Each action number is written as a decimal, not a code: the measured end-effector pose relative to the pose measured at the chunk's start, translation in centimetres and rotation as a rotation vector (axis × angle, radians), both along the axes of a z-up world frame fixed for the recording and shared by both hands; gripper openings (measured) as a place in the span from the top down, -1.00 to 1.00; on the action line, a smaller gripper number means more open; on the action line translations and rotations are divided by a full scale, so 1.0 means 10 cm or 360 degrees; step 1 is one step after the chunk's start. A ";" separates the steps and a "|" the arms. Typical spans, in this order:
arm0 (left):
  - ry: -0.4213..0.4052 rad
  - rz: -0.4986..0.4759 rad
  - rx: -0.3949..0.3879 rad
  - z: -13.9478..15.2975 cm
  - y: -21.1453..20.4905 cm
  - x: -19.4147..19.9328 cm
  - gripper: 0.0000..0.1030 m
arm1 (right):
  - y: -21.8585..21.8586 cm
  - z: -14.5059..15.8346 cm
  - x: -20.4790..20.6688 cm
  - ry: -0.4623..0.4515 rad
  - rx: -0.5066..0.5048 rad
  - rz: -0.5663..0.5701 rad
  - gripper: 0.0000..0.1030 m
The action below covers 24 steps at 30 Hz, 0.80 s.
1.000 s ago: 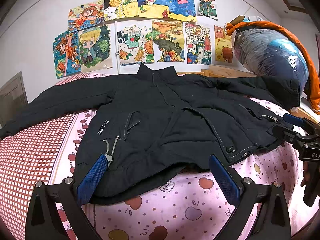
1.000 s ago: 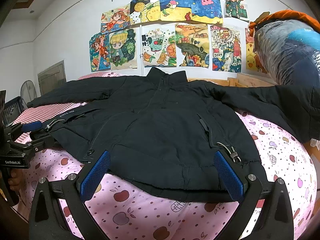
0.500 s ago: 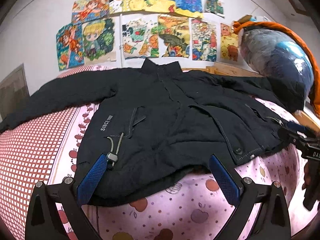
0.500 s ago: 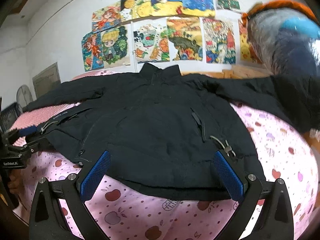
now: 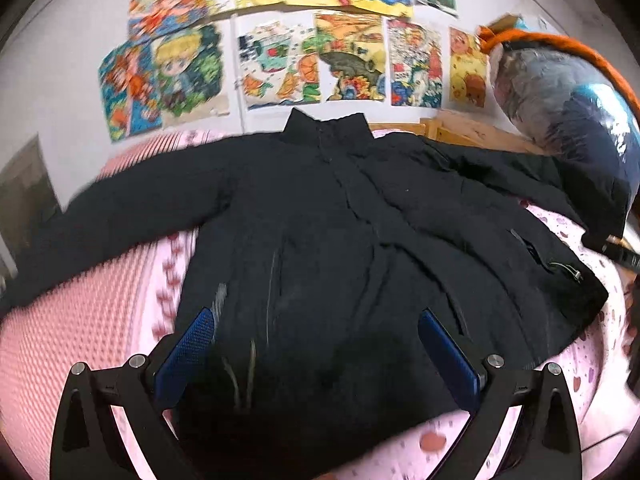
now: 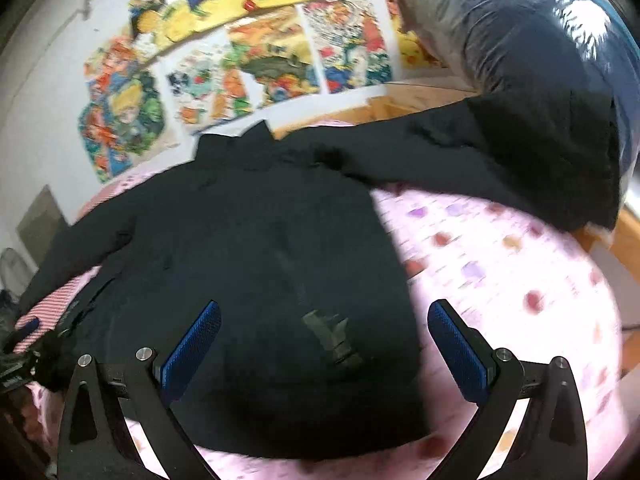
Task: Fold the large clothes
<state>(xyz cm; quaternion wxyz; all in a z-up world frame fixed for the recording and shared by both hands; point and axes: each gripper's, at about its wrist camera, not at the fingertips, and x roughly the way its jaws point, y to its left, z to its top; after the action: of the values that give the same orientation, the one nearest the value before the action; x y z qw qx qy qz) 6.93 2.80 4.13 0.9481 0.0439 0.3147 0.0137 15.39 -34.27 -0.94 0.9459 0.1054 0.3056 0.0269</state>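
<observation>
while the black jacket (image 5: 340, 248) is spread flat across the pink bed (image 5: 80, 320), sleeves outstretched, the left claw (image 5: 324, 356) and right claw (image 6: 324, 344) are held released over its hem.

black jacket (image 5: 340, 240) covering most of bed (image 6: 500, 280), bare pink sheet to its right, bagged bundle (image 6: 540, 60) blocking far right corner
</observation>
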 end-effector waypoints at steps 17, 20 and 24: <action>0.0548 0.0044 0.0071 0.10 -0.40 1.51 -1.00 | -0.85 -0.05 0.19 -0.0342 -0.0407 -0.0700 -0.98; 0.0498 0.0041 -0.0003 -0.01 -0.54 1.80 -1.00 | -0.89 0.06 0.29 -0.0416 -0.0564 -0.0687 -0.98; 0.0443 0.0005 -0.0099 -0.12 -0.67 2.14 -1.00 | -0.95 0.18 0.55 -0.0349 -0.0786 -0.0641 -0.98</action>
<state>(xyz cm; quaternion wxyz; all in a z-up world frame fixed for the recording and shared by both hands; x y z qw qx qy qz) 28.34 -3.92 2.92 0.8961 0.0155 0.4436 -0.0008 20.85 -43.81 0.87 0.9565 -0.0721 0.1725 -0.2241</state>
